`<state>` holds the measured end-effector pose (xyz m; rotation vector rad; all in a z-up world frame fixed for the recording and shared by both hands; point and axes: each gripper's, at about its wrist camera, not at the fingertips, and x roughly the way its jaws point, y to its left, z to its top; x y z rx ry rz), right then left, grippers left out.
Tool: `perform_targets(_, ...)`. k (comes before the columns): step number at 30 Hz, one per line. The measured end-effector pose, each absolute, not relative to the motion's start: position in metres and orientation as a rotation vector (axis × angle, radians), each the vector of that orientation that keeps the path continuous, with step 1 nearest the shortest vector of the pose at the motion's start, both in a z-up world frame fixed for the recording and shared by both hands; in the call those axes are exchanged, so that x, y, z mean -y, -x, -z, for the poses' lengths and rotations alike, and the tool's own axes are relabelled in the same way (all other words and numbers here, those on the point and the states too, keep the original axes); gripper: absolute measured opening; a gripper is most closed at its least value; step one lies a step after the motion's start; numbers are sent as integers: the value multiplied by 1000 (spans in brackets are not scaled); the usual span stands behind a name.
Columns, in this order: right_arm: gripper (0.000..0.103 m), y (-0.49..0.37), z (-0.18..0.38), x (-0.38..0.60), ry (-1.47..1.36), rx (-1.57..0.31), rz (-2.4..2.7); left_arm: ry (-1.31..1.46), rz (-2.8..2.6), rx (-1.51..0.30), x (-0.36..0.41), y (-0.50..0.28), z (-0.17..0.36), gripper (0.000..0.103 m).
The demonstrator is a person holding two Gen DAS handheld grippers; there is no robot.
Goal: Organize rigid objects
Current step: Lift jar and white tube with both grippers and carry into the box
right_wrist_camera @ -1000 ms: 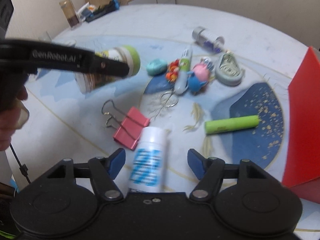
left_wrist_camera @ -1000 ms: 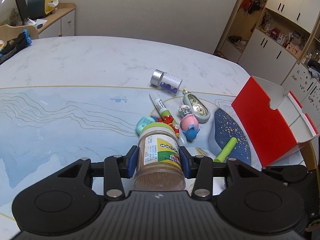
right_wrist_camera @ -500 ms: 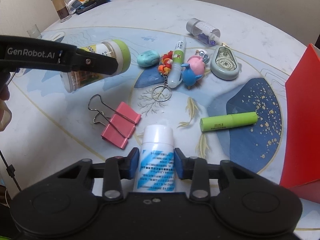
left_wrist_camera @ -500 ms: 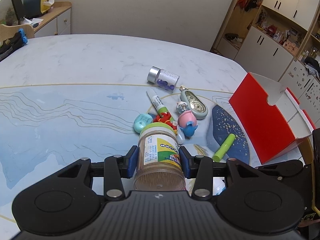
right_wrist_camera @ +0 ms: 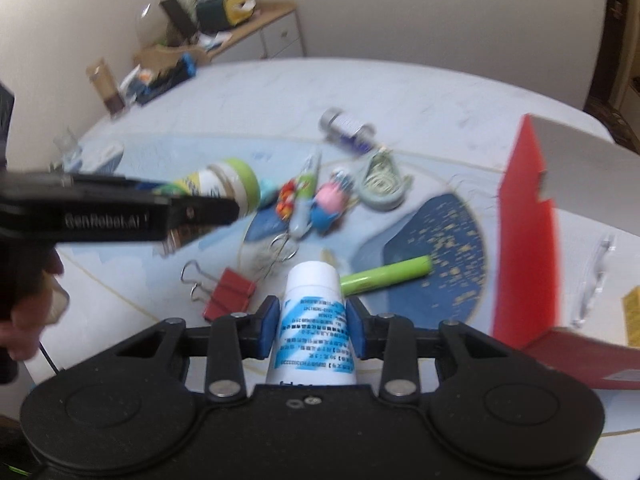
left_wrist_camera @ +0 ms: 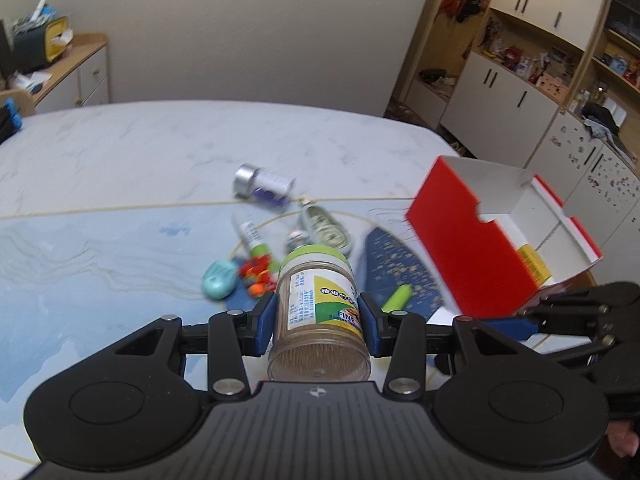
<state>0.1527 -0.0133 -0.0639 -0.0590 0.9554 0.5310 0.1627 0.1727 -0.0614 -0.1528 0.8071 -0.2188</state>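
Observation:
My left gripper (left_wrist_camera: 317, 322) is shut on a clear jar with a green lid (left_wrist_camera: 316, 300) and holds it above the table; the jar also shows in the right wrist view (right_wrist_camera: 230, 186). My right gripper (right_wrist_camera: 313, 328) is shut on a white bottle with blue print (right_wrist_camera: 314, 320), lifted off the table. An open red and white box (left_wrist_camera: 480, 240) stands to the right, its red wall showing in the right wrist view (right_wrist_camera: 524, 236).
Loose on the table mat: a green tube (right_wrist_camera: 386, 276), a red binder clip (right_wrist_camera: 228, 294), a pink pig toy (right_wrist_camera: 330, 198), a glue stick (right_wrist_camera: 304, 196), a teal case (left_wrist_camera: 218, 278), a correction tape (right_wrist_camera: 380, 182), a silver-capped vial (right_wrist_camera: 346, 126). A cluttered cabinet (right_wrist_camera: 224, 28) stands behind.
My right gripper closed on the white bottle and lifted it. Both grippers rose and tilted up, and the left one carried the jar toward the red box.

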Motion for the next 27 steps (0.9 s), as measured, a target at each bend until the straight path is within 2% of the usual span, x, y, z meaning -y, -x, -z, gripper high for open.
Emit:
perform_targets(12,35,-171,20,96,-22,-848,-448,102,265,-779,-99,-185,37,43)
perform_targets(27,35,-204,26,217,-43,-808,-300,10,334,-810,25,-236,34,43)
